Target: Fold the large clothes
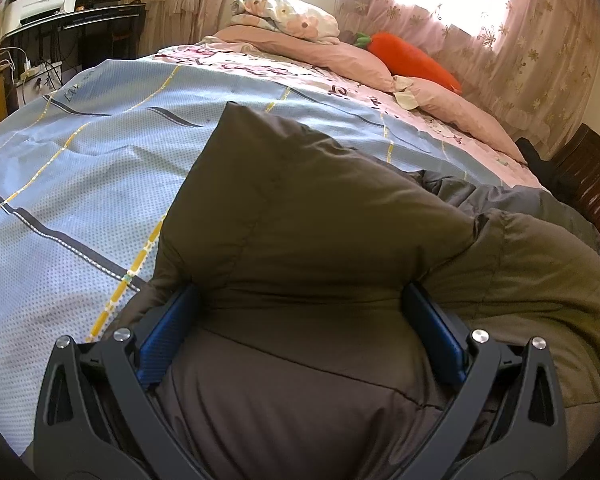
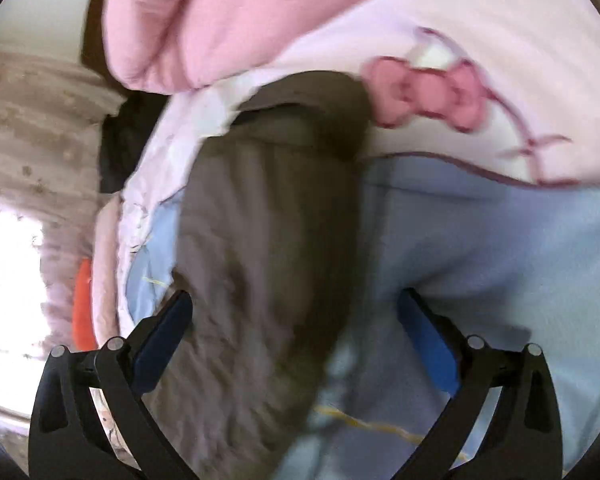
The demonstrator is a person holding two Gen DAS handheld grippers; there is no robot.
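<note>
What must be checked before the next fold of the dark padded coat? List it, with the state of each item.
1. Left tool wide open around a bulk of the dark padded coat, not pinching it: not ok for lifting.
2. Right tool open, part of the coat between its fingers: not ok, no grip.
3. Right view sharp enough to judge contact: not ok, blurred.
4. Bare blue bedspread beside the coat to fold onto: ok.
5. Pink pillow and orange carrot toy lie apart from the coat: ok.
6. Coat lying flat: not ok, it is bunched.
</note>
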